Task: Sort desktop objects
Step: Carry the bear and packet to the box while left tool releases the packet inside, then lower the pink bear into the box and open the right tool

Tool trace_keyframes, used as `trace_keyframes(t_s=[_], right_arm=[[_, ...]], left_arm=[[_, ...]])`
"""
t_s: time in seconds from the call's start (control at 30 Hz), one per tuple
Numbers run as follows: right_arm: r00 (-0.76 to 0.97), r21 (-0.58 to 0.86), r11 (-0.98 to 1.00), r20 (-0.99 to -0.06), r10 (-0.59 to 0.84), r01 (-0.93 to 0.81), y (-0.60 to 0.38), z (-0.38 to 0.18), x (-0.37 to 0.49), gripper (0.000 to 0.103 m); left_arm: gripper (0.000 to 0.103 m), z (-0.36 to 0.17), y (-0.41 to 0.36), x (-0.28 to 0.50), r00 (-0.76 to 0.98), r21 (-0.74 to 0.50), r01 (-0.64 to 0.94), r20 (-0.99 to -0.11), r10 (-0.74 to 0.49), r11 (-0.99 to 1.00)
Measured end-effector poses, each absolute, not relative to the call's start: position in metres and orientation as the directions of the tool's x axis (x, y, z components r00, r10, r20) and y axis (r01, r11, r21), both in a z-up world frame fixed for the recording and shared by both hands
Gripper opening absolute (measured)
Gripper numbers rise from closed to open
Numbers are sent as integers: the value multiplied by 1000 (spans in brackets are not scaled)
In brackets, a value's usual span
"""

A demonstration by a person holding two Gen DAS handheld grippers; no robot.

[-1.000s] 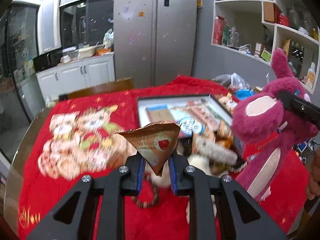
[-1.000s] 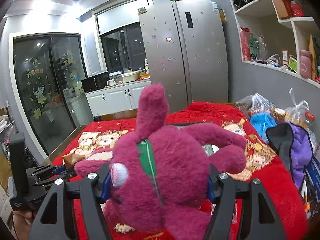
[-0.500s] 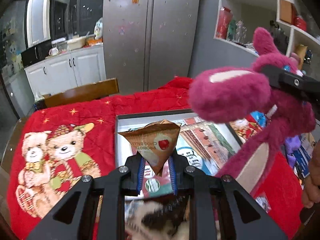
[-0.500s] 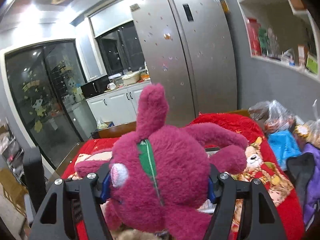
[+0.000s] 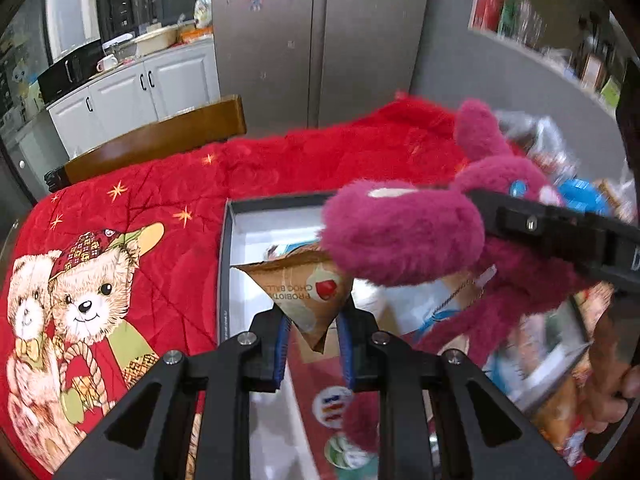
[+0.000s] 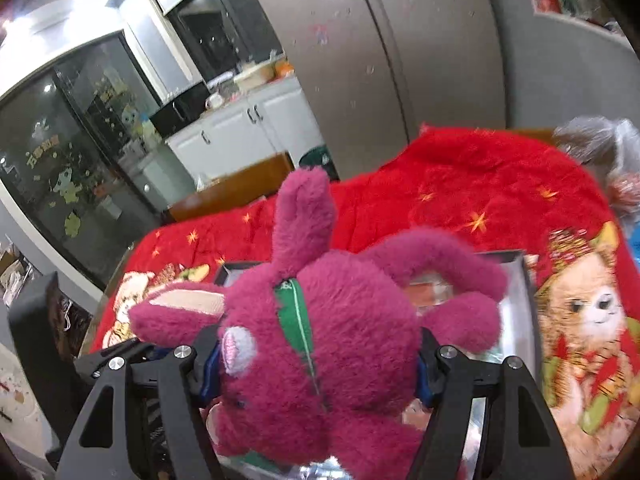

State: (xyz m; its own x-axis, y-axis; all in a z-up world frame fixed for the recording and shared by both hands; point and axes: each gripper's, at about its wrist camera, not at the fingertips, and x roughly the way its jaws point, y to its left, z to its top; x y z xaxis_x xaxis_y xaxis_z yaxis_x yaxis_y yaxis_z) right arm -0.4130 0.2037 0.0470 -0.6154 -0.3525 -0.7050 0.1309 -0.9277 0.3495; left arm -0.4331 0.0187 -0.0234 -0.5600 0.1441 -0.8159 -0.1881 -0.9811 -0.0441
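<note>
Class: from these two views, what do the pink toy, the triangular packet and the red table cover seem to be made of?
Pink toy: plush fabric, long fuzzy pile.
Triangular packet: probably printed paper or film, matte, with creased edges.
Red table cover: quilted cloth, stitched and puckered, with printed bears.

Magenta plush toy, brown snack packet; red bear-print cloth

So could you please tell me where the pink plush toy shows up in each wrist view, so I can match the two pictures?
Left wrist view: the pink plush toy fills the right half, clamped by the right gripper, above the box.
Right wrist view: the toy fills the lower centre, seen from behind.
Shared landmark: the red bear blanket.
</note>
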Motion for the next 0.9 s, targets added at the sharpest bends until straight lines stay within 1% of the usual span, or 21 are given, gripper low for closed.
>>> trace_keyframes(t_s=[0.1,0.17,0.3,0.53,0.63,0.7,0.73,0.77,0.83,0.9], right_arm=[[-585,376,-922,-729,-354,89,206,27,-426,73],[-553,392,-917,-750,-363,69,204,16,-434,73],[-525,362,-930,-781,-337,58,197,4,-438,73],[-510,367,-929,-792,-335,40,199,-1,-439,74],[-508,356,-934,-798,-325,38,197,-2,-442,78],[-496,358,-933,-803,-330,41,197,-2,-443,80],[-486,359,-932,-807,-334,43,196,-3,-444,80],[-481,362,-931,-809,-339,48,194,-4,-446,81],[-473,367,-929,-813,-340,38,197,-4,-446,83],[-467,374,-927,-814,-344,31,199,-4,-446,84]], left_arm=[[22,-32,16,-444,-515,-96,-203,-836,190,-974],[22,-30,18,-447,-531,-76,-212,-828,180,-974],[22,-33,22,-447,-517,-71,-228,-836,183,-971],[22,-36,22,-446,-508,-65,-225,-844,174,-972],[22,-36,24,-446,-505,-52,-223,-848,161,-973],[25,-37,25,-445,-500,-22,-226,-855,135,-974],[31,-37,27,-444,-502,-10,-227,-855,126,-974],[46,-36,27,-443,-508,6,-225,-854,112,-974],[62,-30,26,-441,-535,27,-219,-839,97,-975],[69,-23,27,-437,-568,38,-227,-817,101,-973]])
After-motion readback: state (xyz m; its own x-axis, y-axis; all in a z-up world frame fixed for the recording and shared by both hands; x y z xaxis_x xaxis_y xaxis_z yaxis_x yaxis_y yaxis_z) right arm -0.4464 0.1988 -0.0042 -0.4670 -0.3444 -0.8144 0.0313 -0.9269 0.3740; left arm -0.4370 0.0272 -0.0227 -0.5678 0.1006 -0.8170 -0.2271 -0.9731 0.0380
